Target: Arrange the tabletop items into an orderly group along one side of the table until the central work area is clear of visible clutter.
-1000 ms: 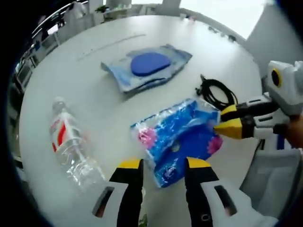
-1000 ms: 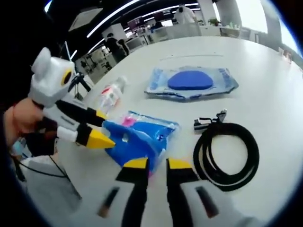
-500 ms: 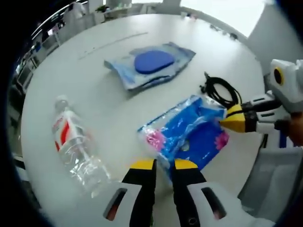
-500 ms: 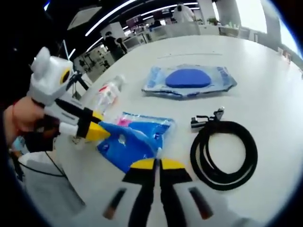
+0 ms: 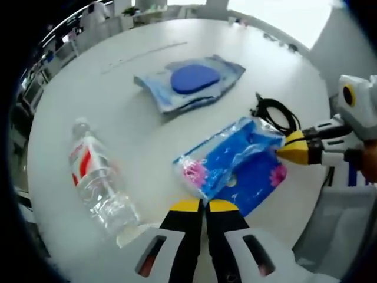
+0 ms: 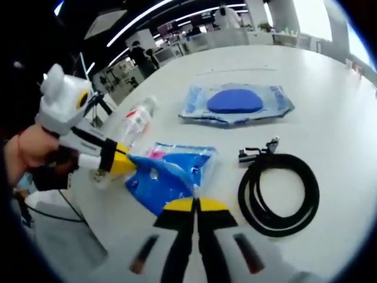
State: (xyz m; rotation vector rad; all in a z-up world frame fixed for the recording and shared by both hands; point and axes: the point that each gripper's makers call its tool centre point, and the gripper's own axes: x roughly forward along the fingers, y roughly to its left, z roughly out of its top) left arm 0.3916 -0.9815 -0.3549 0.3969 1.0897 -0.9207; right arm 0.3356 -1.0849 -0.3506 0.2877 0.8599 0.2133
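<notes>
A smooth white round table stands in an open office with ceiling light strips and distant people toward 12 o'clock in the right gripper view. In the left gripper view, the crinkly blue plastic packet lies just past centre; the left gripper is clenched on its near corner, the right gripper pinching its 3 o'clock edge. A clear ribbed bottle lies at 9 o'clock, a flat pouch with a blue oval at 12, a coiled black cable at 3.
</notes>
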